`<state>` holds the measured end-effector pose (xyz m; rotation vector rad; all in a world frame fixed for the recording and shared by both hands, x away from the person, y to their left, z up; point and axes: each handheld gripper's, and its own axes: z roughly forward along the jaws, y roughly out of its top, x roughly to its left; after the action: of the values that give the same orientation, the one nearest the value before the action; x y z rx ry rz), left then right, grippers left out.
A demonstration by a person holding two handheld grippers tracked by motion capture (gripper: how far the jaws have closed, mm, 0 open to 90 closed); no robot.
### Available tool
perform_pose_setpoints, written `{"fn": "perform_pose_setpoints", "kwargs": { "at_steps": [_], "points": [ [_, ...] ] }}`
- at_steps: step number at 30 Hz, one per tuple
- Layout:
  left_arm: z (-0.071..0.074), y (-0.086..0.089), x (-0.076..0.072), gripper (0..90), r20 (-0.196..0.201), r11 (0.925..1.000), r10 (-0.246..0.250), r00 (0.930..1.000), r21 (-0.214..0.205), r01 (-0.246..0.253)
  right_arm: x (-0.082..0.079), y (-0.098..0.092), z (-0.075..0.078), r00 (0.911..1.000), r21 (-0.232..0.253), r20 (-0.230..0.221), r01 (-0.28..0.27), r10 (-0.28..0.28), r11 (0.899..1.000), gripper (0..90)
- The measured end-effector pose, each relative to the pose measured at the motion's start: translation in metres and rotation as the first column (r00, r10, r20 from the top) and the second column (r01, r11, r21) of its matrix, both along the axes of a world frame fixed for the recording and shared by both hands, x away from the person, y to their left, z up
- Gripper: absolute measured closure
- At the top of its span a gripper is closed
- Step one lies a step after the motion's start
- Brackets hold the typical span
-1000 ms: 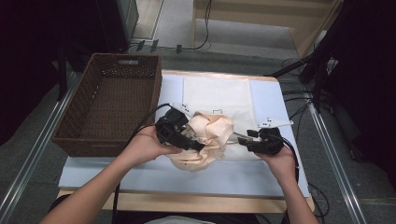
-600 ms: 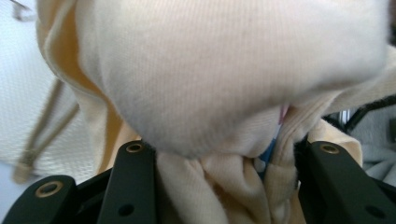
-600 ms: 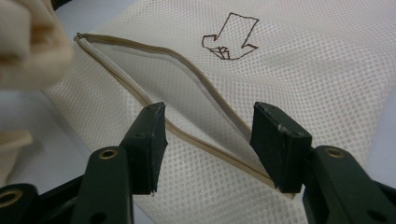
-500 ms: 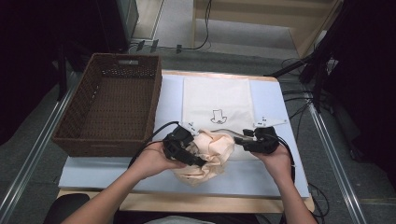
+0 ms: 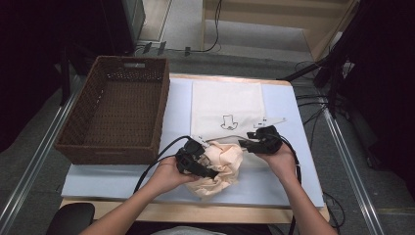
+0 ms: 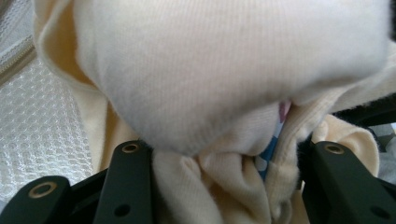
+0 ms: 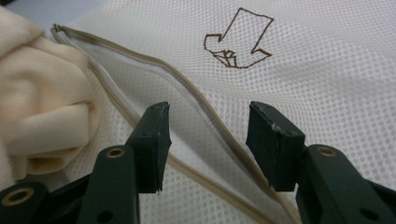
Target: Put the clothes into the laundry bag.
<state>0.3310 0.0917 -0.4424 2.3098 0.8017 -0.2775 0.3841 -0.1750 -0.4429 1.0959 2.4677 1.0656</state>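
A: What could go wrong here?

B: The left claw (image 5: pixel 208 172) grips the bunched cream knit garment (image 5: pixel 220 166) at the near edge of the white mesh zip bag (image 5: pixel 227 100) on the counter (image 5: pixel 293 161). If the bag mouth sags flat, I reckon the cloth will jam on the zipper.

A: And the right claw (image 7: pixel 208 144)?

B: Open, just been closing, with the bag's zipper edge (image 7: pixel 219 135) between its jaws, ungripped; the garment sits just beside it.

No readable text, brown arrow outline (image 7: pixel 238 39) (hand-drawn look), on mesh bag (image 7: pixel 327 93)
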Motion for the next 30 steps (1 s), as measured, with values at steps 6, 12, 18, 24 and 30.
{"fn": "perform_pose_setpoints", "kwargs": {
  "at_steps": [6,12,18,24,30],
  "points": [
    [-0.004,-0.005,-0.004,50.1,0.045,0.9993,0.000,0.9990,0.037,-0.002,0.013,0.016,0.003,0.9996,-0.029,-0.021,-0.021,0.020,0.999,69.3],
    [-0.007,-0.003,-0.002,50.2,0.031,0.9999,0.006,0.9995,0.013,-0.007,0.016,0.027,0.000,0.9982,-0.050,-0.060,0.005,-0.008,0.999,87.2],
    [-0.008,-0.004,-0.001,49.8,0.034,0.9998,-0.007,0.9994,0.019,0.007,0.016,0.026,0.014,0.9992,0.007,-0.025,0.032,-0.032,0.999,87.4],
    [-0.009,-0.004,0.000,49.2,0.036,0.9999,-0.010,0.9993,0.014,0.009,0.004,0.023,0.041,0.9972,0.025,0.073,0.011,-0.013,1.000,87.6],
    [-0.011,-0.004,0.002,49.3,0.014,1.0000,0.005,0.9999,-0.007,-0.005,-0.005,0.018,0.062,0.9931,0.067,0.117,0.001,-0.009,0.998,88.7]
  ]
}}
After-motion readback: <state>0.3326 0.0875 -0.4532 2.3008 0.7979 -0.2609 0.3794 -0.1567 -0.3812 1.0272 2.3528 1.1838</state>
